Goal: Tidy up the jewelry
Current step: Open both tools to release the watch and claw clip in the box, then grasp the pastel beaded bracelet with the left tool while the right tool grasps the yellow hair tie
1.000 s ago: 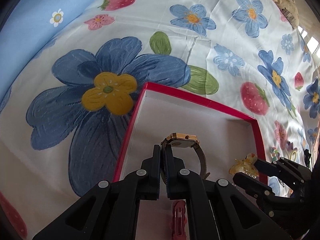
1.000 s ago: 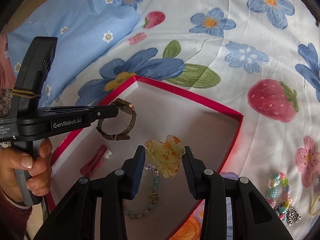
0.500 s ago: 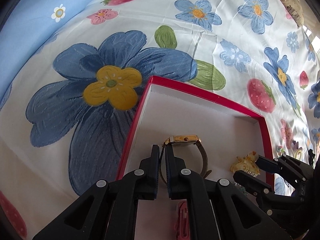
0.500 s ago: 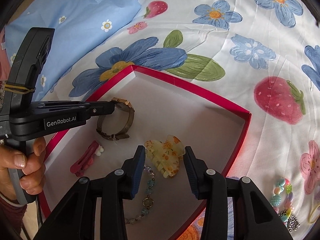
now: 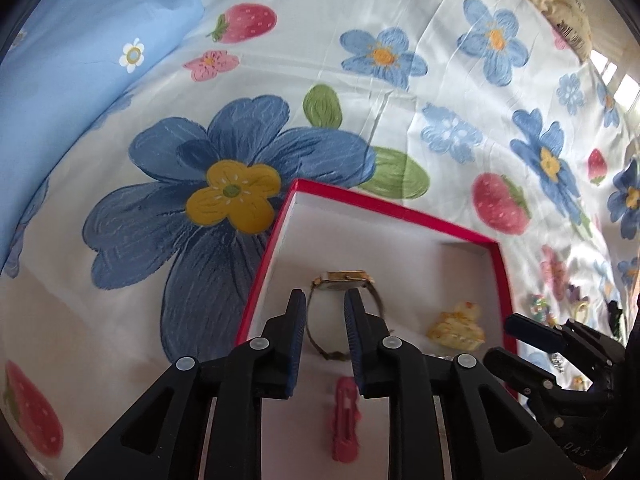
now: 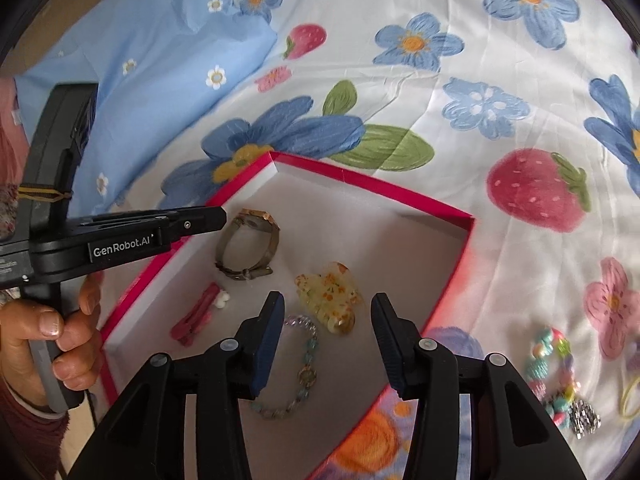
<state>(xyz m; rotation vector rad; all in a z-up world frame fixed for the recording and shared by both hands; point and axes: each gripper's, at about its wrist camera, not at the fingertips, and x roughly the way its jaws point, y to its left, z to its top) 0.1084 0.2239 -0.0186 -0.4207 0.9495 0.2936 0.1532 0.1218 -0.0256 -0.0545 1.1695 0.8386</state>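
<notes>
A red-rimmed box with a white floor lies on the flowered sheet. A gold watch rests inside it. My left gripper hovers just over its strap, jaws opening, pads clear of the strap. A yellow translucent claw clip lies on the box floor. Around it my right gripper has its jaws opening, with neither pad touching the clip. A pink hair clip and a beaded bracelet also lie in the box.
Outside the box, at the right, sit a pastel bead bracelet, a silver charm and a yellow hair tie. A blue pillow rises at the far left. A person's hand holds the left gripper's handle.
My left jaws have parted off the watch strap and pulled back a little, and the watch stays in the box. My right jaws have widened away from the claw clip, which lies on the box floor.
</notes>
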